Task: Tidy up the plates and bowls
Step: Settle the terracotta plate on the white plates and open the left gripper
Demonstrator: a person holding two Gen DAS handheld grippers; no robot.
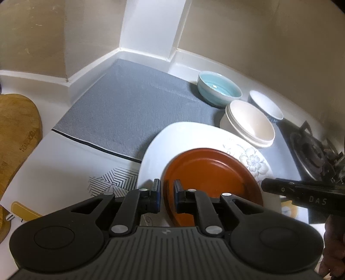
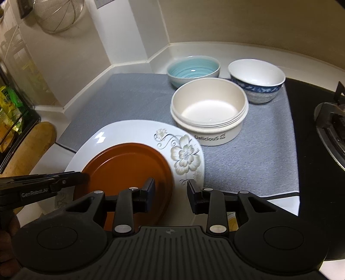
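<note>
A brown plate [image 1: 213, 172] [image 2: 125, 168] lies on a white flowered plate [image 1: 172, 137] [image 2: 129, 133] at the near edge of a grey mat [image 1: 129, 103]. My left gripper [image 1: 167, 189] straddles the brown plate's left rim; its jaws stand narrowly apart and a thin gap shows beside the rim. My right gripper [image 2: 171, 191] is open over the right edges of both plates, gripping nothing. Behind the plates stand a teal bowl [image 1: 220, 88] [image 2: 193, 69], a cream tub [image 1: 250, 122] [image 2: 209, 107] and a blue-patterned white bowl [image 1: 265, 105] [image 2: 256, 75].
A gas stove [image 2: 332, 125] borders the mat on the right. A wooden board [image 1: 15, 129] lies at the left. Walls and a white pillar close the counter's back corner. A wire strainer [image 2: 58, 15] hangs on the left wall. The mat's left and middle show bare cloth.
</note>
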